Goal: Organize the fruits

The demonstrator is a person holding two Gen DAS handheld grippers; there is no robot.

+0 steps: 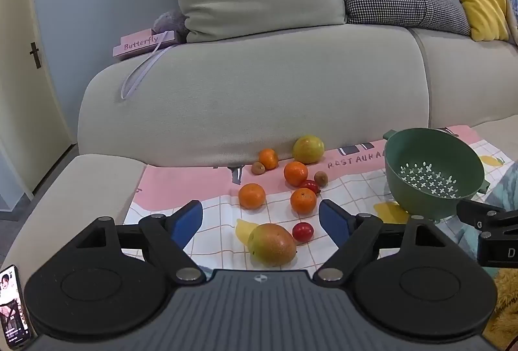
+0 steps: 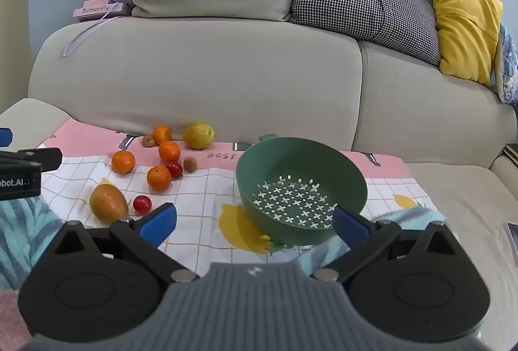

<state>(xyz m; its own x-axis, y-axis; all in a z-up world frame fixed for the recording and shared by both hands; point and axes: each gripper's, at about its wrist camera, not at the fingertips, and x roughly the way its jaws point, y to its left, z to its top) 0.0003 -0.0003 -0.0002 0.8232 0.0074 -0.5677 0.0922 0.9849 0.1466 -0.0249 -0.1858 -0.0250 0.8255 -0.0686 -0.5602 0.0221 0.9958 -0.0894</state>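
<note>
Nothing's sorted yet: the green colander (image 2: 301, 186) sits empty, all the fruit (image 1: 296, 173) is loose on the cloth (image 2: 200, 199), and both the left gripper (image 1: 260, 221) and right gripper (image 2: 254, 221) hang wide apart, holding nothing.

We see a matt green plastic colander (image 2: 301, 186), printed cloth mat (image 2: 207, 199) and woven fabric sofa (image 2: 194, 72). The mango (image 1: 272, 243) looks smooth, the 2 tomatoes glossy. Gripper pads (image 1: 187, 223) are matt blue.

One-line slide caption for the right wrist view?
Open right gripper faces the empty green colander; oranges, tomatoes and a mango lie loose on the cloth.
</note>
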